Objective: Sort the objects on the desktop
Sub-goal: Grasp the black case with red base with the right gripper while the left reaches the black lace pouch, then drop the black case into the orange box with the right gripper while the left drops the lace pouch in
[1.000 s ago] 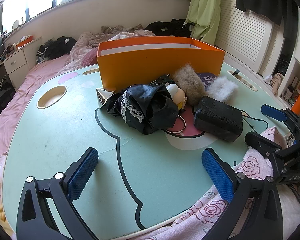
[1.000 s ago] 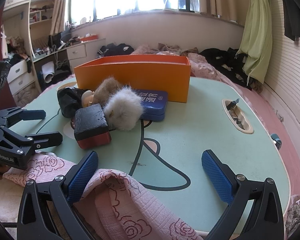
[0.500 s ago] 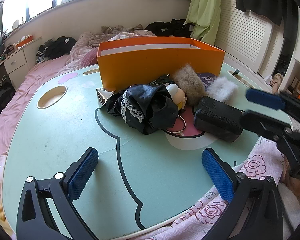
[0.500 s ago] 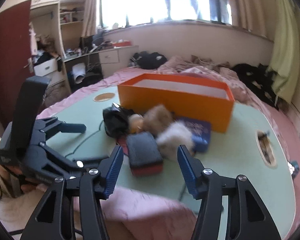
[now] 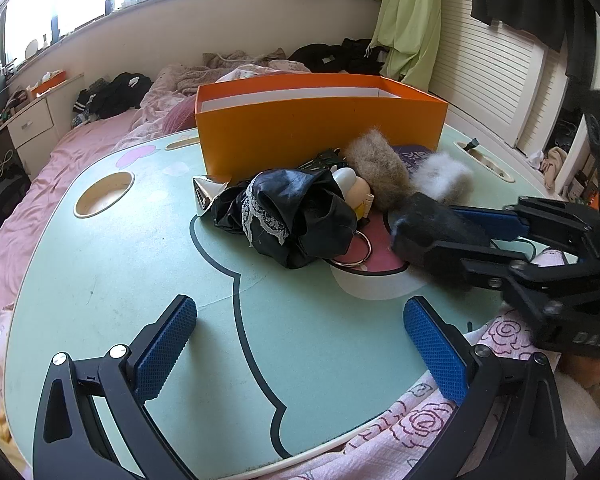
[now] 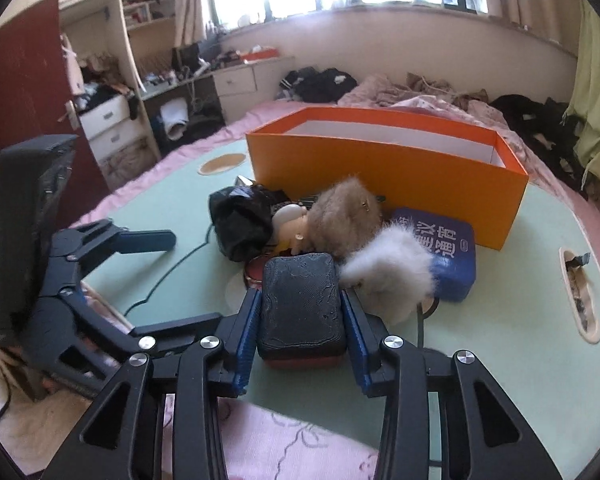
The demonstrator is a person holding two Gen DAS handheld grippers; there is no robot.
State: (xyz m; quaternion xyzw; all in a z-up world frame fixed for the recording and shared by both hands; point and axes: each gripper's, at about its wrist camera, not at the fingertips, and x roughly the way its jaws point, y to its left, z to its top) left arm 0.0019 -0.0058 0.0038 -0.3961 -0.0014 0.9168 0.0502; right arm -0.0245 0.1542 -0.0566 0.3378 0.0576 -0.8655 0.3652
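A black textured case with a red base [image 6: 302, 302] lies on the mint table [image 5: 100, 280] at the pile's near edge. My right gripper [image 6: 302, 320] has its blue pads closed against both sides of it; it also shows in the left wrist view [image 5: 432, 236]. My left gripper [image 5: 300, 352] is open and empty over bare table. The pile holds black lace cloth [image 5: 296, 216], a small doll [image 6: 292, 224], a brown fur ball [image 6: 346, 216], a white fur ball [image 6: 392, 276] and a blue tin [image 6: 452, 256]. An open orange box [image 6: 384, 168] stands behind.
A silver cone [image 5: 202, 198] lies left of the cloth. A metal ring [image 5: 358, 256] lies under the pile. The table has a round cup hole [image 5: 104, 194] at left and a slot [image 6: 580, 296] at right. Pink rose cloth [image 5: 412, 420] hangs over the near edge.
My right gripper has swung in from the table's edge to the black case and narrowed from wide open until its pads touch the case's sides. My left gripper has not moved.
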